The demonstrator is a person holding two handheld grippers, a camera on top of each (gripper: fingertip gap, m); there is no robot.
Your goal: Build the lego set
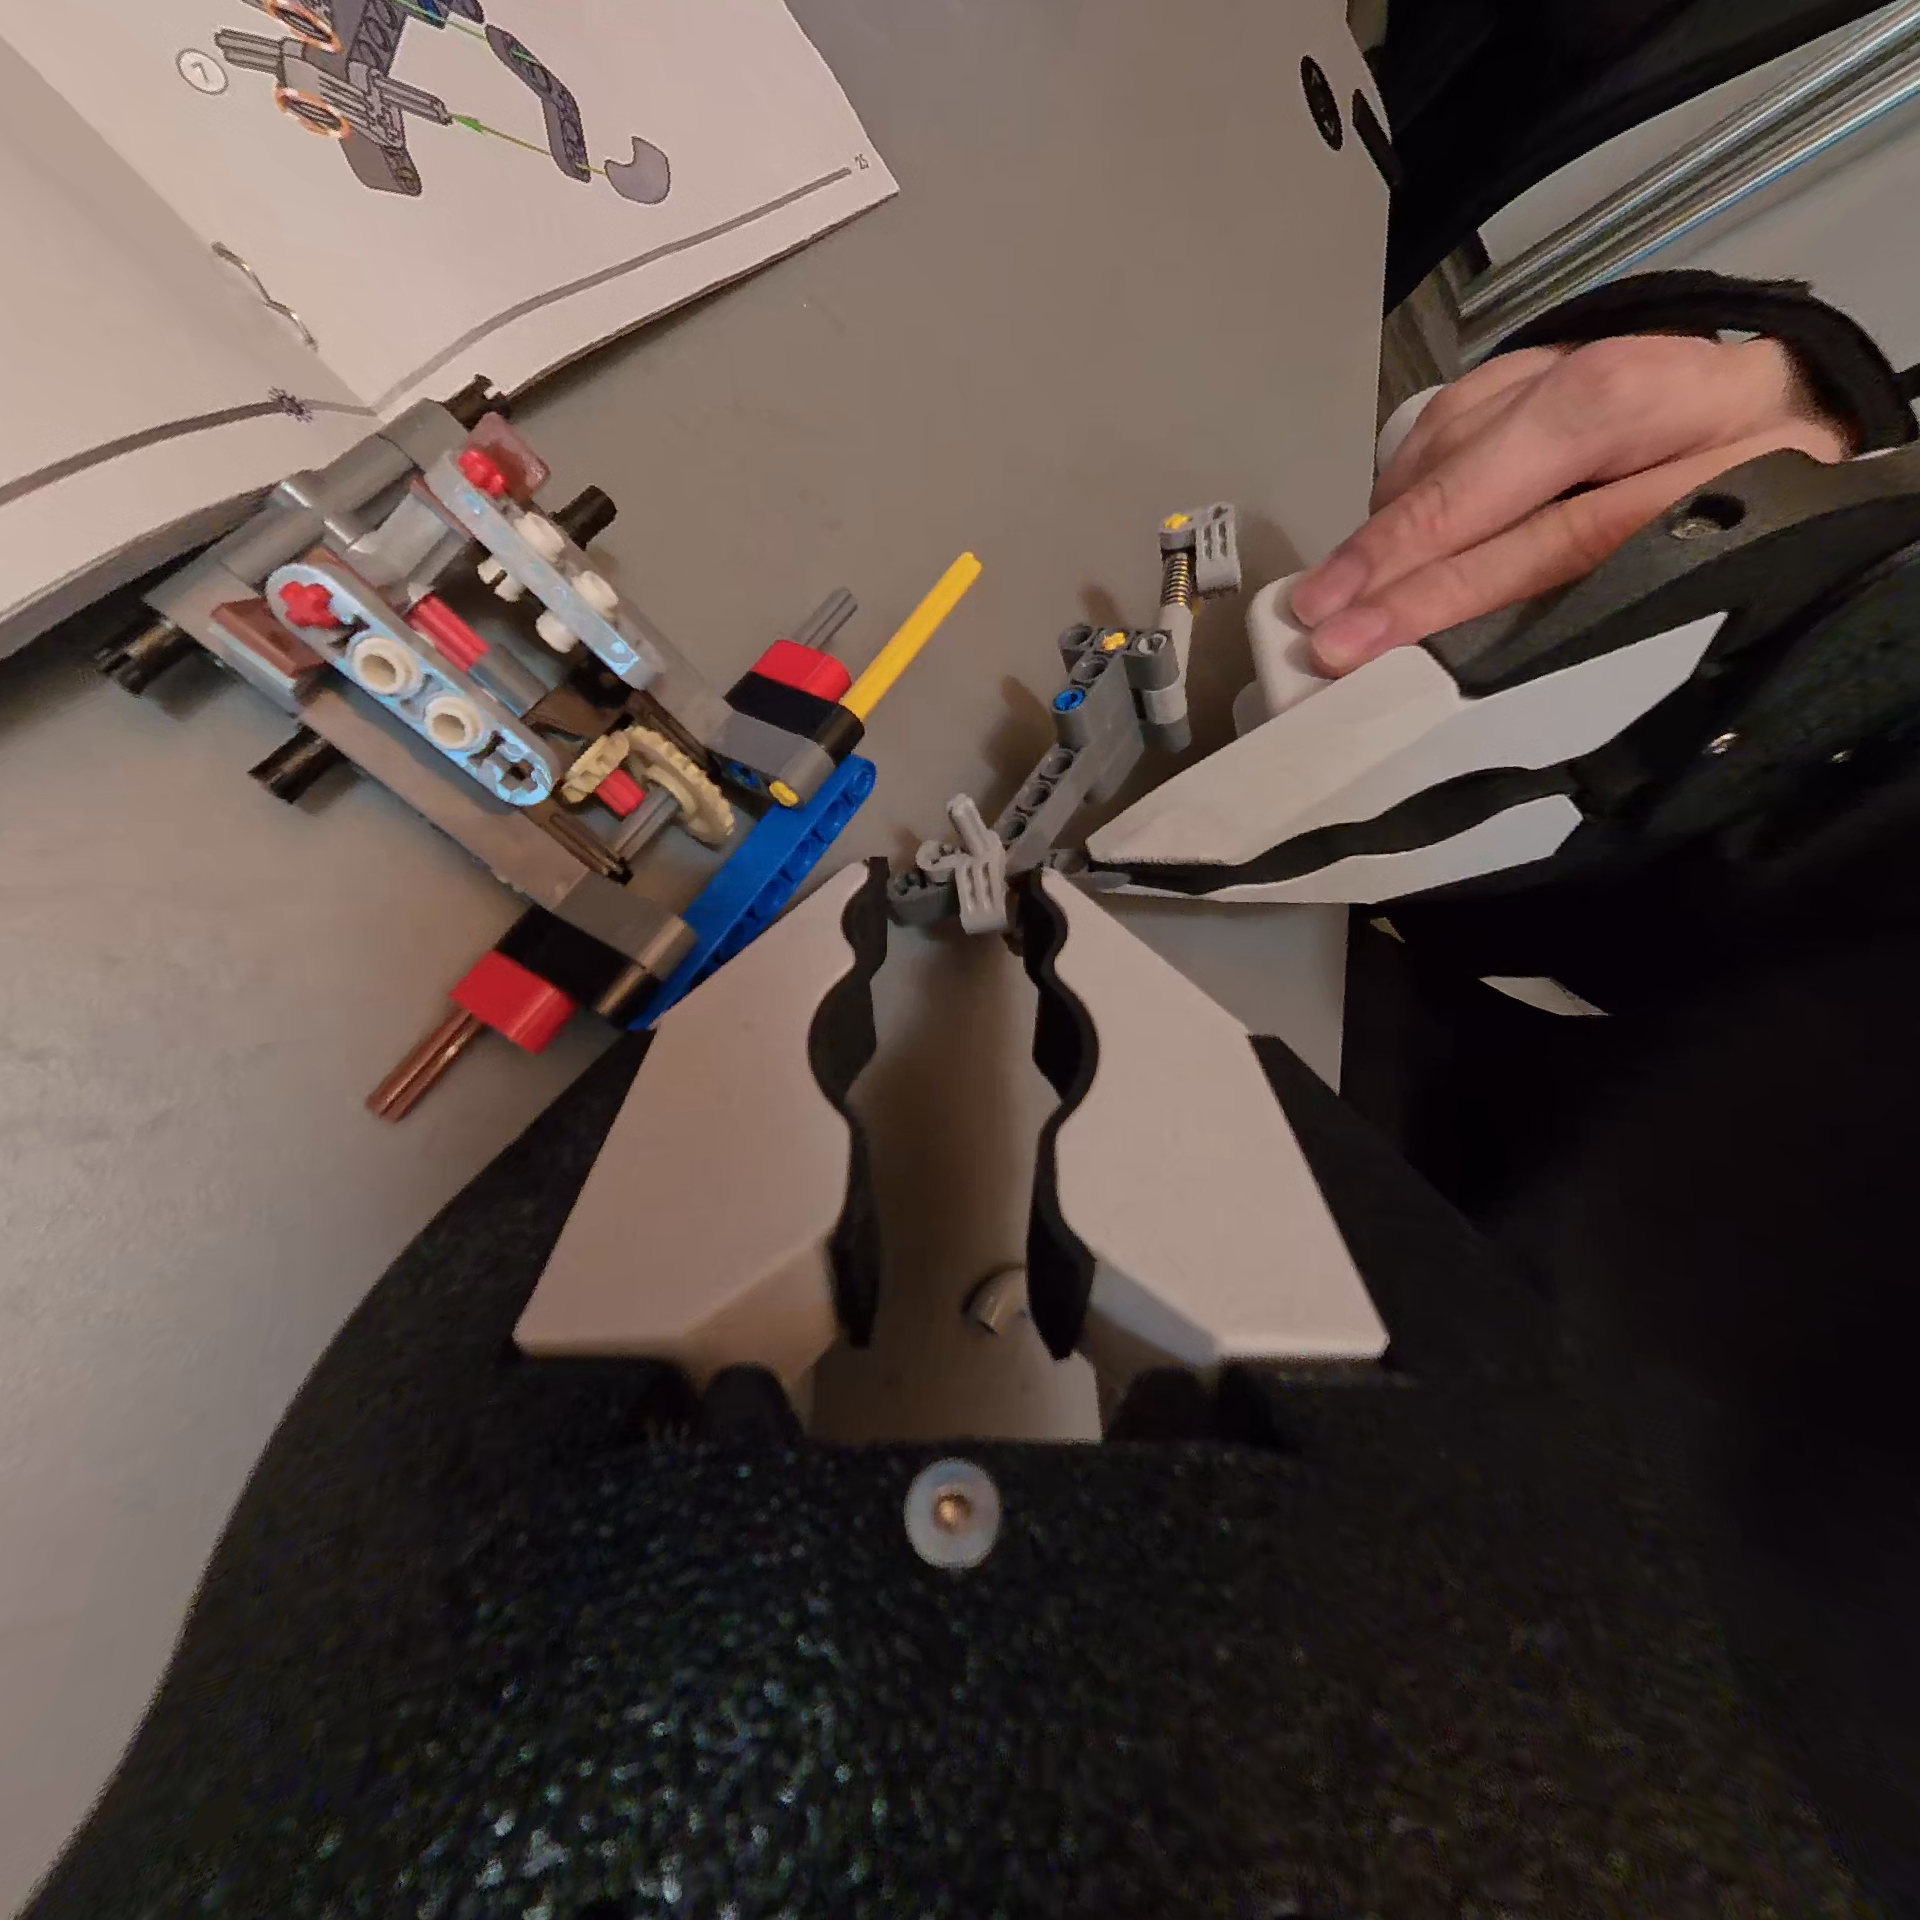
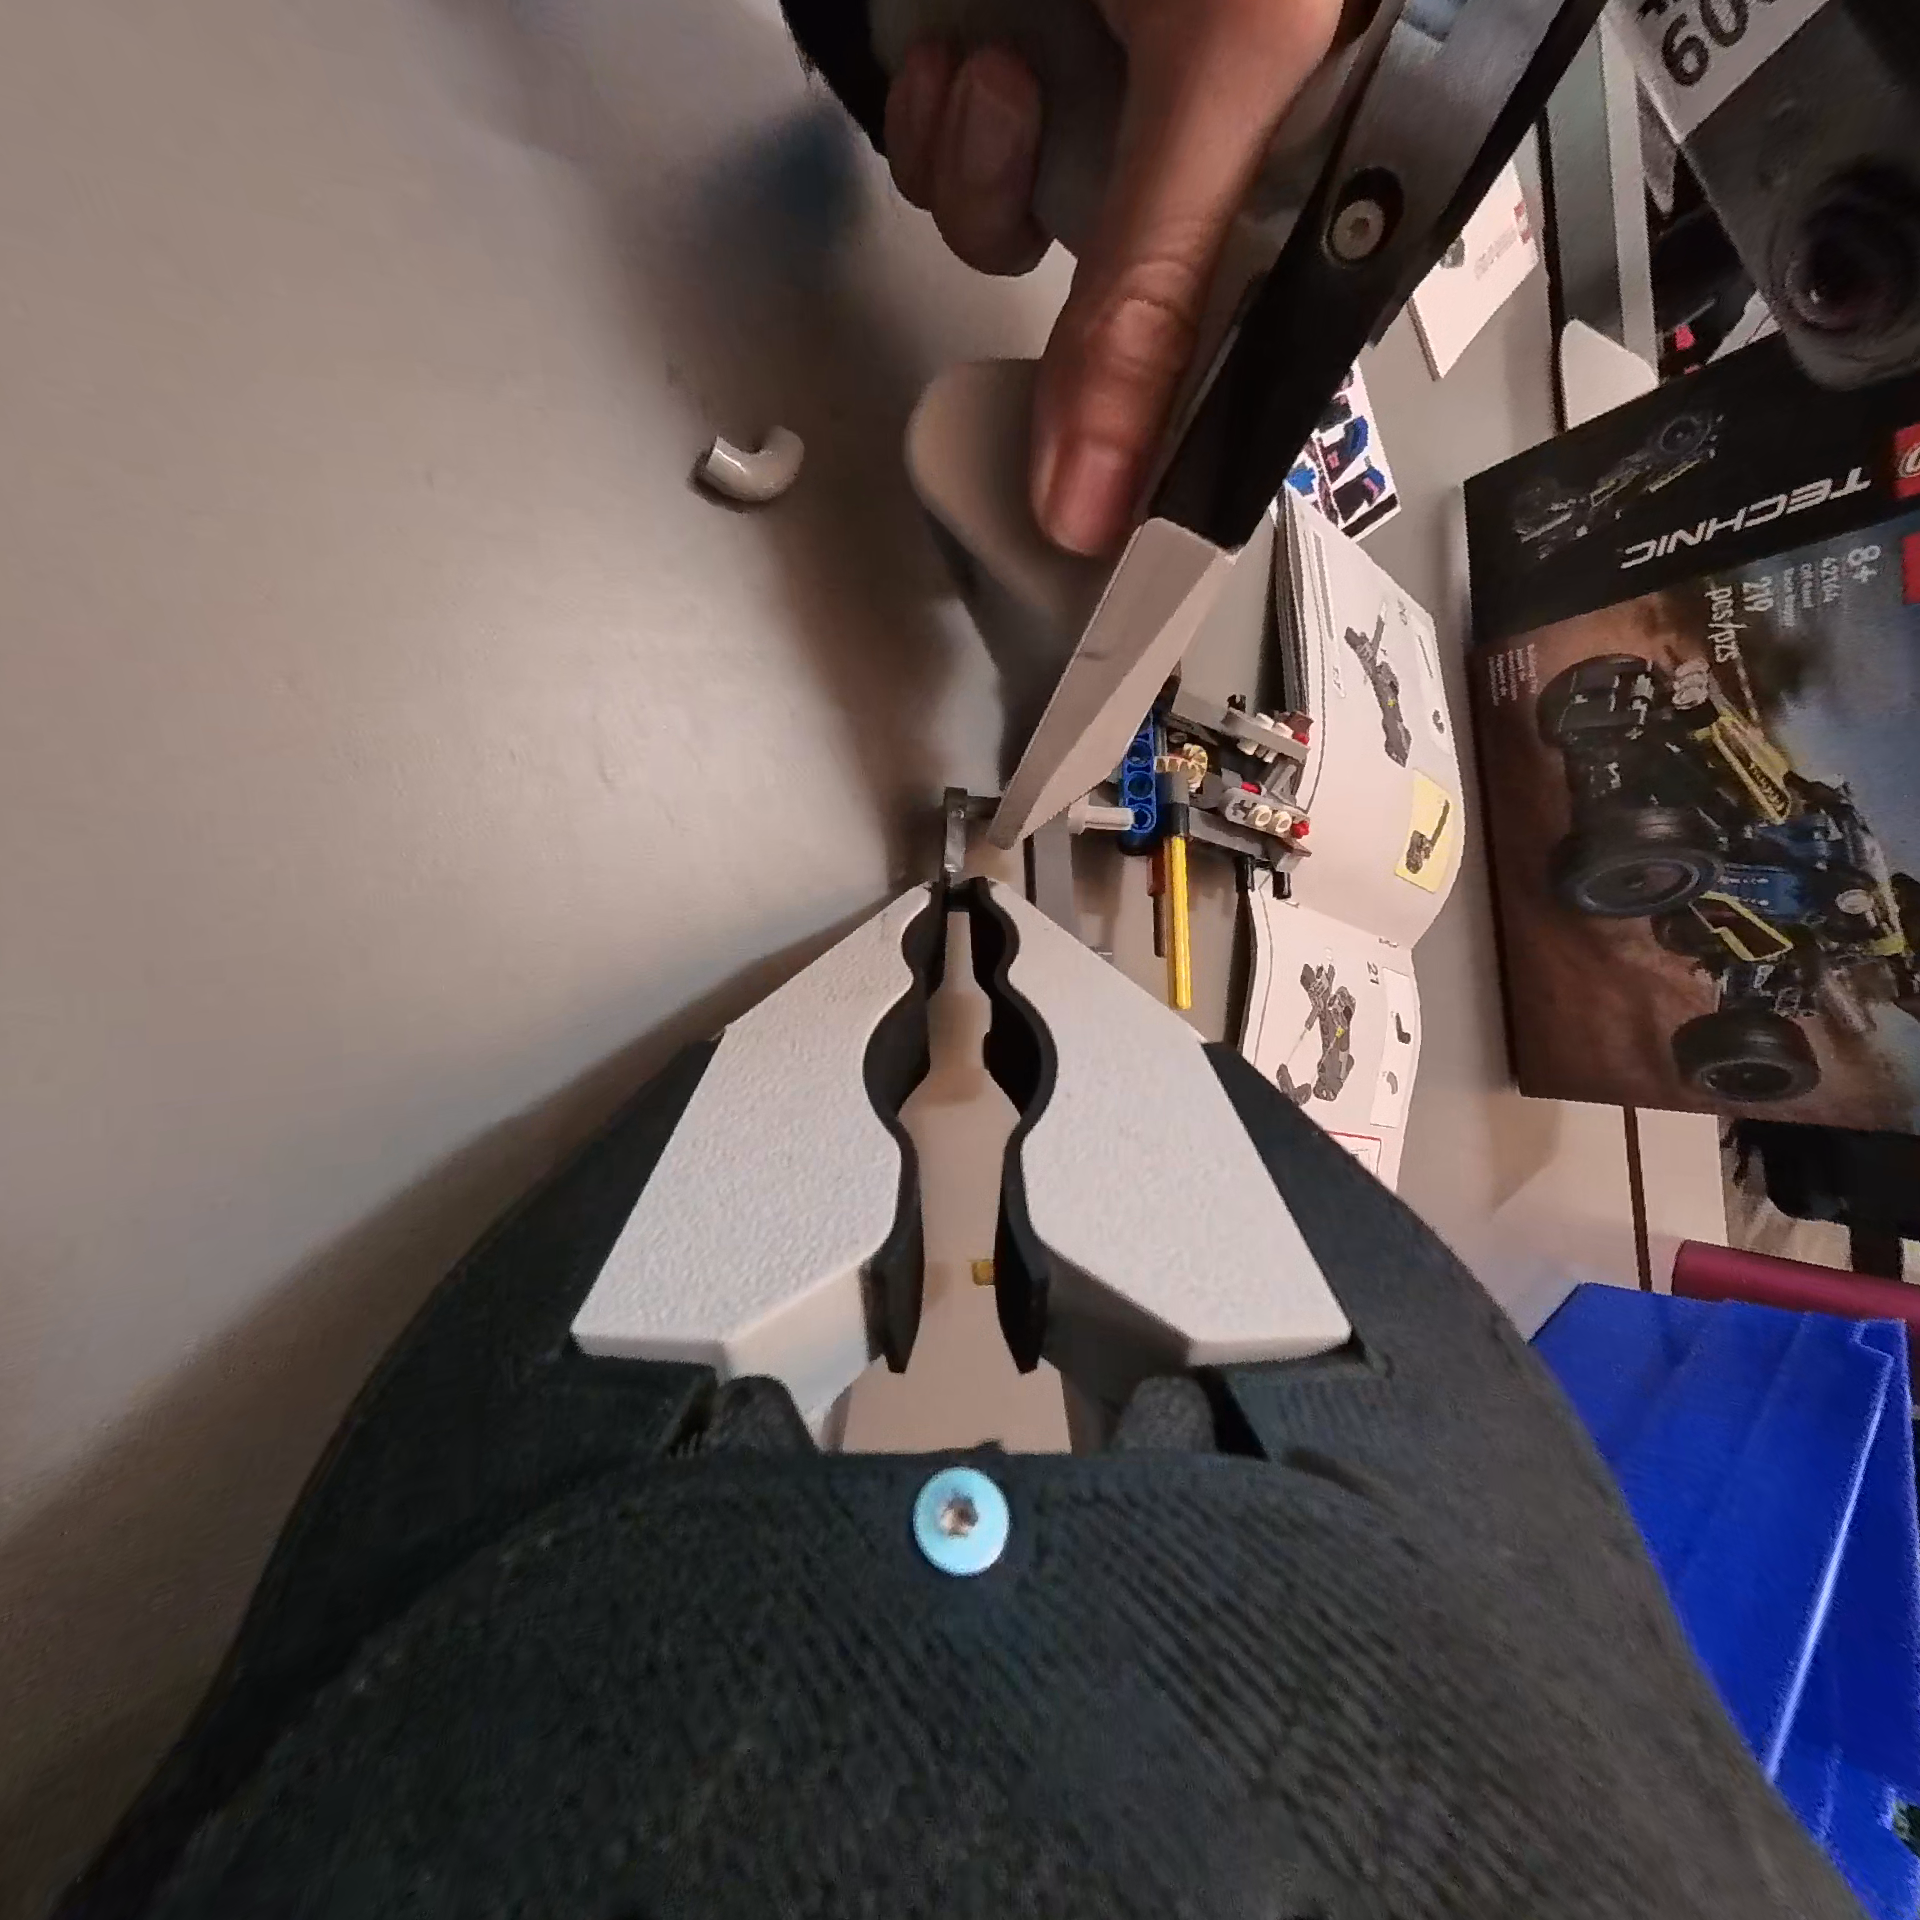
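A small grey sub-assembly (image 1: 1049, 779), a dark beam with a blue pin and a spring shock absorber, is held just above the grey table (image 1: 1039, 364). My left gripper (image 1: 954, 878) is closed on its light grey cross connector at the near end. My right gripper (image 1: 1086, 862) comes in from the right, shut on the beam beside it. In the right wrist view my right gripper (image 2: 951, 883) pinches a thin grey part (image 2: 956, 831), and the left gripper's fingers (image 2: 1101, 686) reach down onto it. The main model (image 1: 520, 707), grey with blue beam and yellow axle, lies to the left.
The open instruction booklet (image 1: 416, 208) lies behind the model. In the right wrist view a set box (image 2: 1683, 727) and a blue bin (image 2: 1766, 1507) are at the right. A loose curved grey piece (image 2: 748, 462) lies on the table. A small grey part (image 1: 992, 1299) lies under my left gripper. The grippers are tip to tip, or close to it. The loose curved grey piece (image 2: 748, 462) is about equally far from each gripper, around 8 cm.
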